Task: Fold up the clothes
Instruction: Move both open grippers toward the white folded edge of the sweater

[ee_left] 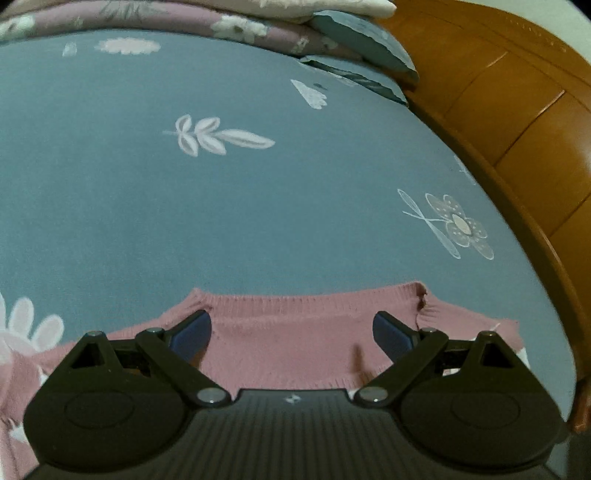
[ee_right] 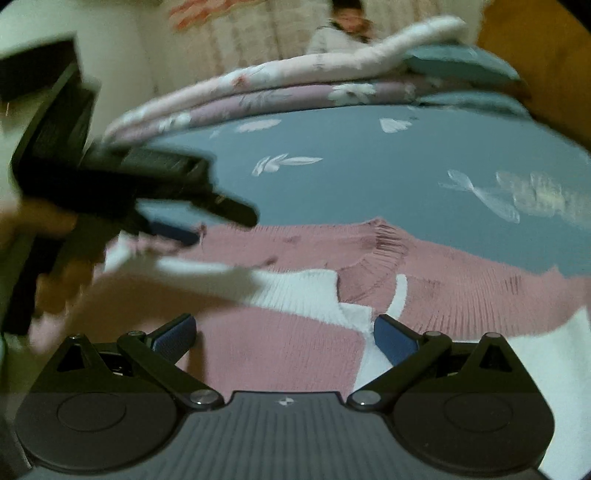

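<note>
1. Nearest the left wrist camera, the left gripper (ee_left: 291,334) hangs low over the pink part of a knit sweater (ee_left: 295,343), its blue-padded fingers (ee_left: 192,332) spread wide and released, holding nothing.
2. Ribbed hem or edge of the sweater runs across just beyond those fingers, and past it lies bare bed sheet.
3. From the right wrist view, the right gripper (ee_right: 284,336) also stands with its fingers (ee_right: 395,339) apart and empty, above a pink and white block of the same sweater (ee_right: 443,291).
4. Spread flat, the sweater lies on the near part of the bed (ee_left: 258,206), which is covered by a blue-grey sheet with white flowers and leaves.
5. At the left of the right wrist view, the left gripper (ee_right: 173,230) shows blurred, one blue pad touching or just above the sweater's far left edge; which, I cannot tell.
6. Folded quilts (ee_right: 258,92) and blue-grey pillows (ee_left: 365,40) are stacked along the far edge of the bed.
7. Along the bed's right edge runs a wooden headboard (ee_left: 517,122).
8. Beyond the quilts a person (ee_right: 343,29) is visible, blurred.
</note>
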Available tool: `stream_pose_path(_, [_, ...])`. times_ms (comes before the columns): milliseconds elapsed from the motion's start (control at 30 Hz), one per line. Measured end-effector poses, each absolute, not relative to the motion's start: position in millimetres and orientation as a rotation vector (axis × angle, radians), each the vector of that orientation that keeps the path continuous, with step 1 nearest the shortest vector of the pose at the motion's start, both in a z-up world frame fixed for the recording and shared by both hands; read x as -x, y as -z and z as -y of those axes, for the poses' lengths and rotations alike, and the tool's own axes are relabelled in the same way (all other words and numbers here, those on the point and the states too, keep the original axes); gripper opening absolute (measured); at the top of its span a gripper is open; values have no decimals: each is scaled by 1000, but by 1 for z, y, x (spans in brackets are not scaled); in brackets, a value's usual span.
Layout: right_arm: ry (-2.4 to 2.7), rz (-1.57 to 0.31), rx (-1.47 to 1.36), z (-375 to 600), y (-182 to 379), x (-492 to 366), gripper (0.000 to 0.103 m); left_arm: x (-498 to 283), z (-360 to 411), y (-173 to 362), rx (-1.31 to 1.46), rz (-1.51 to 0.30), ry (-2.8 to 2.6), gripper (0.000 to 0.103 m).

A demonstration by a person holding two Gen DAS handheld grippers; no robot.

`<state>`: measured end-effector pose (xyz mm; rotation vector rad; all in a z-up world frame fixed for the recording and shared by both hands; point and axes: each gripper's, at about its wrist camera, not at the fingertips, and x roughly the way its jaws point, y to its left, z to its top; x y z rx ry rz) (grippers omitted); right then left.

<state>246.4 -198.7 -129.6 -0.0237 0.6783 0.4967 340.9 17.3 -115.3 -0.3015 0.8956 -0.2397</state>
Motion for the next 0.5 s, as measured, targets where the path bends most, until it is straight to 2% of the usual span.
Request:
stream_pose_path(333, [-228,-610,107,202,96,-227,103,-296,-2,68,236,-869,199,94])
stream_pose_path(500, [-142,-563,6,228,82,-222,103,-273,12,44,203,-854,172,94])
